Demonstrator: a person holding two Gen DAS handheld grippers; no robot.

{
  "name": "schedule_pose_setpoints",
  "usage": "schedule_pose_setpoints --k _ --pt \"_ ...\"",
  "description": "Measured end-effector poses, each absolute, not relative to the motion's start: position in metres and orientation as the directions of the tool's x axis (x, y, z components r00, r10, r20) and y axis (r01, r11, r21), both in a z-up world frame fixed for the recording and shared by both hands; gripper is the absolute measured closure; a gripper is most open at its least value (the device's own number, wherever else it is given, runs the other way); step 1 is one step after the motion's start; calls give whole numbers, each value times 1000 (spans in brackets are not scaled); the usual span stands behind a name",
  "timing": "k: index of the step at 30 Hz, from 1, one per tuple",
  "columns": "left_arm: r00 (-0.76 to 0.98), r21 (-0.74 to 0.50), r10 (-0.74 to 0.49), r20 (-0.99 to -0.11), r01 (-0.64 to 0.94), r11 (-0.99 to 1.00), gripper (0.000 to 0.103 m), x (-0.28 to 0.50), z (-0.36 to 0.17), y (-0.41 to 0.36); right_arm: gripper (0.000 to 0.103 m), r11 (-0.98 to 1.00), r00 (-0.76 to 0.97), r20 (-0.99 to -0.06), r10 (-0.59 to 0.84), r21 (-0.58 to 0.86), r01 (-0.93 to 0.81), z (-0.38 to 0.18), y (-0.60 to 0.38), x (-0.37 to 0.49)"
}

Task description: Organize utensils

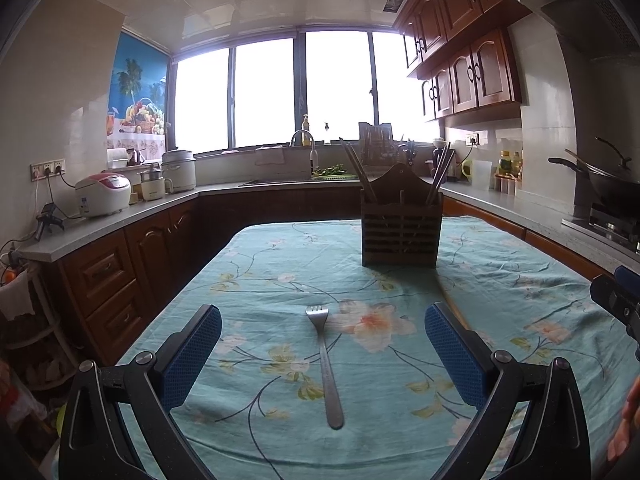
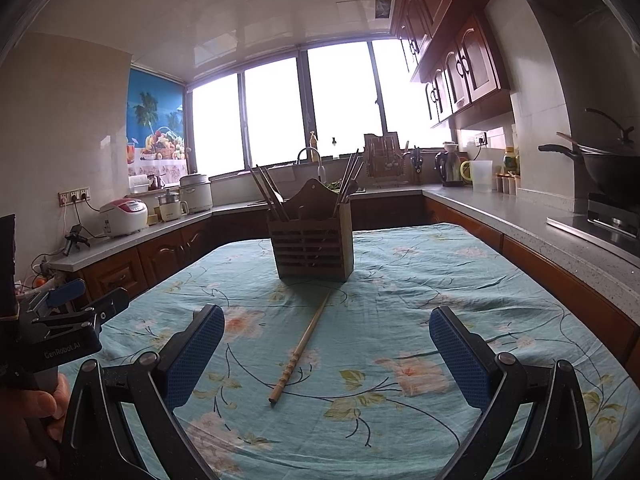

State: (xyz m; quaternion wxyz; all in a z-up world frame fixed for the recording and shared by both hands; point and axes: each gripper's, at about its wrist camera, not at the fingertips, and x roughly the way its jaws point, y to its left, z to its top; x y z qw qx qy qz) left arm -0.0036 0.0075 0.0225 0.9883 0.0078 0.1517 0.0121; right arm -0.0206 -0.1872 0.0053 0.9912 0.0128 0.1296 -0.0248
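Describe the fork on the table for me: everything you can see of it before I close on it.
The fork looks like plain brushed metal, one piece, with short tines and a long slim handle widening to a rounded end. It lies flat on the floral tablecloth, tines pointing away toward the wooden utensil holder, handle toward the camera. It sits between the open left gripper fingers, touching neither. Nothing else touches it.

Black linkage gripper (image 1: 323,320) frames with round pivot screws, blue dimpled pads (image 2: 460,352), bare skin
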Motion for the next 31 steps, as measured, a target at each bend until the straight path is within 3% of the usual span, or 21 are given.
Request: schedule_pose_setpoints --k 31 --pt "941 -14 -10 -338 5 1000 1 11 33 -2 0 998 949 -313 -29 47 46 12 -193 1"
